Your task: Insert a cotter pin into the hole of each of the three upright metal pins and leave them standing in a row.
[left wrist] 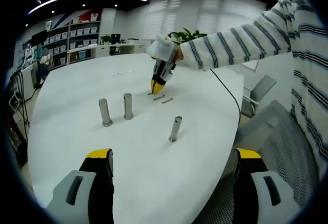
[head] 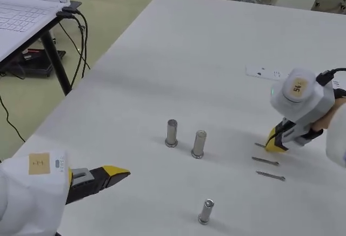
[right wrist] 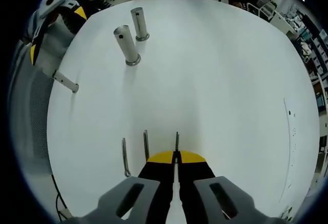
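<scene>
On the white table (head: 162,58) I count three upright metal pins (head: 199,143) and two loose cotter pins (head: 265,161) just beside my right gripper (head: 274,145), which pinches the third cotter pin (right wrist: 177,141); my left gripper (left wrist: 174,155) hangs spread wide

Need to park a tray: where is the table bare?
Bare: the far table beyond the metal pins, and the strip between them and the left tongs. Crowded: cotter pins by the right tongs.

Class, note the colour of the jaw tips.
Yellow; clearest on the right gripper in the right gripper view.
</scene>
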`<state>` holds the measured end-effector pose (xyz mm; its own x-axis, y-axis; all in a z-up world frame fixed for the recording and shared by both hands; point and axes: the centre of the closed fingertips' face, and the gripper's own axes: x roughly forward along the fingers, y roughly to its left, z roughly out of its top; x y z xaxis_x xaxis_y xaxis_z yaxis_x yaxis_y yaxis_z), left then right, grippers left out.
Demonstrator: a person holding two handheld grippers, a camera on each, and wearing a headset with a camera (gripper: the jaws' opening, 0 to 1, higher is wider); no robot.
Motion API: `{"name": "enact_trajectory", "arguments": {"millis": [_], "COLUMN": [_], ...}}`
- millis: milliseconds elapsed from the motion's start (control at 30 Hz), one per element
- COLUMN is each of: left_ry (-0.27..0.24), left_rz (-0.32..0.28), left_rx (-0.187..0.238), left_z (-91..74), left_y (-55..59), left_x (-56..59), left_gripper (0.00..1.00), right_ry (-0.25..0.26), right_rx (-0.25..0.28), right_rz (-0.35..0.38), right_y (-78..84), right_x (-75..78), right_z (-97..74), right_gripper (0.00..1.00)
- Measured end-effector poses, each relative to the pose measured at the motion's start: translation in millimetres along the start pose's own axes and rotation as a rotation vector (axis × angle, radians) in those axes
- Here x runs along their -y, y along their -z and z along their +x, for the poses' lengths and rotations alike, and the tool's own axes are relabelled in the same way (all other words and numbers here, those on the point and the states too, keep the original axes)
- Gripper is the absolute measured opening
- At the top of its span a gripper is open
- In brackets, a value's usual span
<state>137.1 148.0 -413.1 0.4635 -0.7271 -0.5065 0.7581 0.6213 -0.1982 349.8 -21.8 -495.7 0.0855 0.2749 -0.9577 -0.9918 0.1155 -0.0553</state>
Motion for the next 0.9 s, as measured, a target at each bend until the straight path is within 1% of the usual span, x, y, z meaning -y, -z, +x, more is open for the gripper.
{"name": "enact_trajectory", "arguments": {"millis": [67,200,300,367,433,567,700,833,867,900], "left_ry": [0.002,0.005,0.006,0.005,0.008,0.017,0.009,0.013,0.013,0.015], "left_rz": [0.000,-0.003,-0.004,-0.001,0.001,0.005,0.002,0.003,0.005,0.004], "left_rx": [0.006,0.020,0.030,0.032,0.034,0.035,0.041,0.045,0.046,0.047], "left_z": [1.0,3.3,4.7,5.6,6.5,7.3,6.2,5.3,5.2,5.3], "left_y": [-1.6,-5.1,-8.2,-9.2,-10.0,-11.1,-13.0,-14.4,-14.7,-15.0], "left_x": [-1.4,-3.5,-4.6,-5.4,-5.6,-4.6,-6.3,-5.9,-5.8,-5.6], "left_gripper": [0.97,0.97,0.96,0.96,0.96,0.94,0.94,0.93,0.93,0.93], "right_ry": [0.007,0.013,0.015,0.017,-0.006,-0.009,0.011,0.044,0.045,0.037], "right_rx": [-0.006,-0.016,-0.013,-0.003,-0.006,0.000,0.033,0.067,0.073,0.092], "right_rz": [0.010,-0.003,-0.002,0.013,0.032,0.043,0.043,0.018,0.016,0.021], "right_y": [-0.7,-0.6,-0.6,-1.1,-0.1,0.2,-6.5,-15.0,-16.4,-20.4], "right_x": [0.1,0.3,0.7,2.0,-2.4,-4.5,-5.7,-7.3,-8.6,-11.7], "right_z": [0.2,0.2,-0.3,-2.0,-3.5,-7.7,-19.1,-33.1,-35.9,-40.0], "right_gripper": [0.00,0.00,0.00,0.00,0.00,0.00,0.00,0.00,0.00,0.00]}}
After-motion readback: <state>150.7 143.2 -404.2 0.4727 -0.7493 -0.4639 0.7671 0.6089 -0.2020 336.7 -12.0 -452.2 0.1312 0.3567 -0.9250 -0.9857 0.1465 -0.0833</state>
